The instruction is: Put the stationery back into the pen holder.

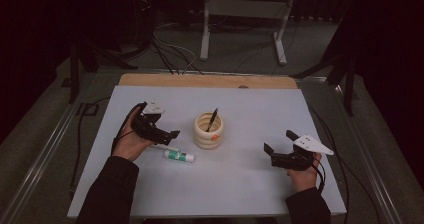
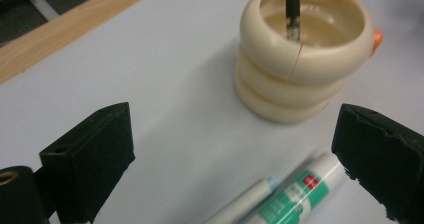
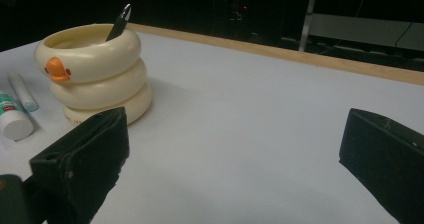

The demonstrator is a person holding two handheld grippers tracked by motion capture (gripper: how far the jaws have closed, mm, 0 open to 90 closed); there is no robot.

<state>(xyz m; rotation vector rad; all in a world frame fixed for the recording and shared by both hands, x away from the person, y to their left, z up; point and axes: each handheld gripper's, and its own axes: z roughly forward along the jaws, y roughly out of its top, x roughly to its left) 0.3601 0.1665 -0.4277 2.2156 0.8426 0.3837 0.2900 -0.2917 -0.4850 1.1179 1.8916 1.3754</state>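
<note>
A cream ringed holder (image 1: 208, 130) with an orange beak stands mid-table, and a black pen (image 1: 212, 119) leans inside it. In front of it to the left lie a green-and-white glue stick (image 1: 179, 156) and a thin white pen (image 1: 159, 147). My left gripper (image 1: 162, 126) hovers open just left of the holder, above these two. In the left gripper view the holder (image 2: 295, 79) is ahead, and the glue stick (image 2: 295, 191) lies by the right jaw of the open gripper (image 2: 235, 139). My right gripper (image 1: 279, 141) is open and holds nothing, well right of the holder (image 3: 95, 74).
A white mat (image 1: 250, 184) covers the table, with a wooden strip (image 1: 207, 80) along its far edge. Beyond it stand a grey metal frame (image 1: 245, 14) and cables (image 1: 170, 49) on the floor. Metal rails (image 1: 45, 149) run along both sides.
</note>
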